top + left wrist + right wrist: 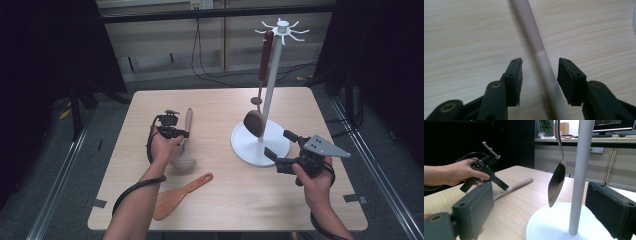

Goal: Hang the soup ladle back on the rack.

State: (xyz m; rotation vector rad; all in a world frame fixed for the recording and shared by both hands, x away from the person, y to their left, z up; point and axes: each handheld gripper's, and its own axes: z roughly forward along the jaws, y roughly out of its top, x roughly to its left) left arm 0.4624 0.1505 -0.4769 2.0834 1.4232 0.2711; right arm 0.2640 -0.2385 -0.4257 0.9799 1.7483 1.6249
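step: left gripper (540,72) half-open astride ladle handle (536,45), not pinching | right gripper (539,212) wide, empty | next: close, lift ladle

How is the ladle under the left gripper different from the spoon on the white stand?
The ladle lies flat on the table; the spoon hangs from the stand, its bowl just above the white base. The ladle is pale pinkish-beige all over; the spoon is dark, with a red-brown handle. The left gripper has its open jaws on either side of the ladle's handle; no gripper is at the spoon. Both have a long handle and a rounded bowl.
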